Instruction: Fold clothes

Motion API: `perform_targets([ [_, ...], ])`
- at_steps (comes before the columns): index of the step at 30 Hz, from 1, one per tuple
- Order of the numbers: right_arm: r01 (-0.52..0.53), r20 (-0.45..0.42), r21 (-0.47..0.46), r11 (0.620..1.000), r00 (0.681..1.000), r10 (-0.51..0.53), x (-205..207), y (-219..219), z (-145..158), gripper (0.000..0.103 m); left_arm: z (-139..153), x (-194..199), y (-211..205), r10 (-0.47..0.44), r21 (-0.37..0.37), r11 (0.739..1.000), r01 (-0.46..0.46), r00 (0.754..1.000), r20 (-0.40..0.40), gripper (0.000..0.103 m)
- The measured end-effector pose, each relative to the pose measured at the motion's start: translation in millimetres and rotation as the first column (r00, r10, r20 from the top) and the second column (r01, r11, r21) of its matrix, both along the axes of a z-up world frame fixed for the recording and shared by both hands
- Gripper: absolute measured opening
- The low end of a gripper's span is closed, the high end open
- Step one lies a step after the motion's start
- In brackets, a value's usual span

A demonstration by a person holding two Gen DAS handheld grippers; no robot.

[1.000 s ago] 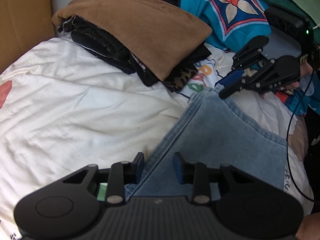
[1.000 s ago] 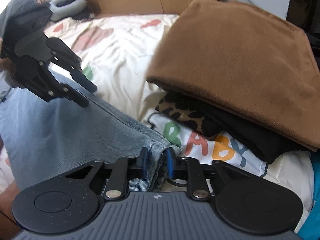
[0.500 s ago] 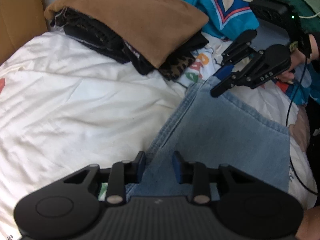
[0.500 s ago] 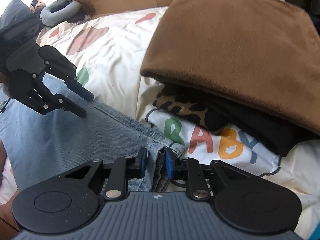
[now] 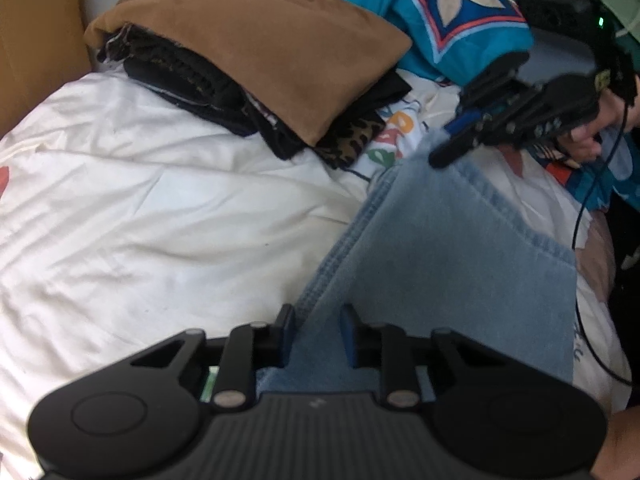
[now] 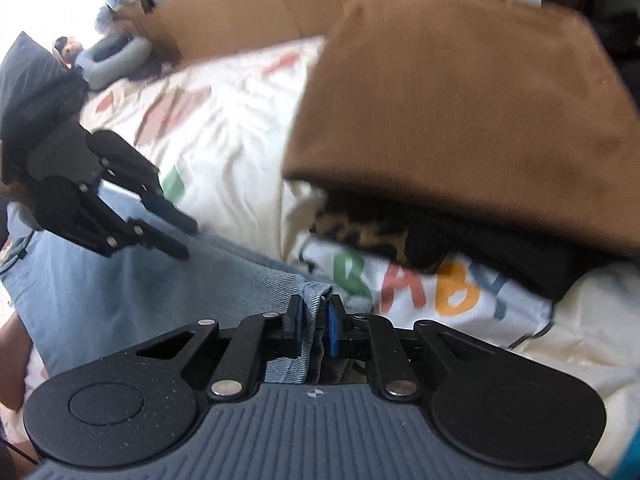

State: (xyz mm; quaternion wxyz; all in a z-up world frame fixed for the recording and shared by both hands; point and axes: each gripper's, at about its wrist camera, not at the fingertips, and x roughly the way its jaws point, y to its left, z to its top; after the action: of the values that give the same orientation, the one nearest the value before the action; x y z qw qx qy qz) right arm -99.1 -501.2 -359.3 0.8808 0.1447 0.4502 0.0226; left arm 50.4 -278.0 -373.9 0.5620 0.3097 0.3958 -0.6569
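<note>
Denim jeans [image 5: 460, 248], one pair, between two grippers.

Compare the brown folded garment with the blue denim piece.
The brown garment is folded and tops a stack of dark clothes; the denim piece lies spread out, single, on the bedding. Nothing touches the brown garment; denim sits between both grippers' jaws. Both lie on the bed.

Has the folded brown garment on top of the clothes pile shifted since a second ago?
Cannot tell. The folded brown garment sits on the same black clothes and leopard-print piece as before; only the camera framing wobbles.
</note>
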Motion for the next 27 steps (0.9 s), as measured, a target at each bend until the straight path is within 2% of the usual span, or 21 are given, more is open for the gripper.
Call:
perform_targets([
  [4, 0.020, 0.042, -0.017, 1.000, 0.999, -0.019, -8.7, 6.6, 19.6, 0.010, 0.9, 0.1, -0.6, -0.015, -0.007, 1.000, 0.015, 1.000, 0.000, 0.029],
  [8, 0.027, 0.035, -0.040, 0.999, 0.999, -0.026, -12.6, 8.9, 21.6, 0.010, 0.5, 1.7, -1.4, -0.017, -0.009, 1.000, 0.017, 1.000, -0.023, 0.029],
  [11, 0.050, 0.028, -0.042, 0.998, 0.998, -0.049, -14.4, 7.4, 18.8, 0.010, 2.5, 1.0, -0.3, -0.034, -0.014, 0.999, 0.034, 0.999, -0.023, 0.017],
  [12, 0.058, 0.028, -0.044, 0.997, 0.998, -0.057, -14.3, 7.4, 18.6, 0.009, 3.3, 0.7, 0.0, -0.039, -0.015, 0.999, 0.039, 0.999, -0.020, 0.010],
  [13, 0.067, 0.028, -0.046, 0.997, 0.997, -0.066, -13.8, 7.5, 18.3, 0.009, 4.0, 0.5, 0.3, -0.045, -0.016, 0.999, 0.044, 0.999, -0.018, 0.008],
  [27, 0.158, -0.034, -0.055, 0.986, 0.986, -0.160, -4.7, 2.6, 0.5, 0.009, 4.7, 7.8, -9.9, -0.031, -0.011, 0.999, 0.031, 0.999, -0.042, 0.004],
])
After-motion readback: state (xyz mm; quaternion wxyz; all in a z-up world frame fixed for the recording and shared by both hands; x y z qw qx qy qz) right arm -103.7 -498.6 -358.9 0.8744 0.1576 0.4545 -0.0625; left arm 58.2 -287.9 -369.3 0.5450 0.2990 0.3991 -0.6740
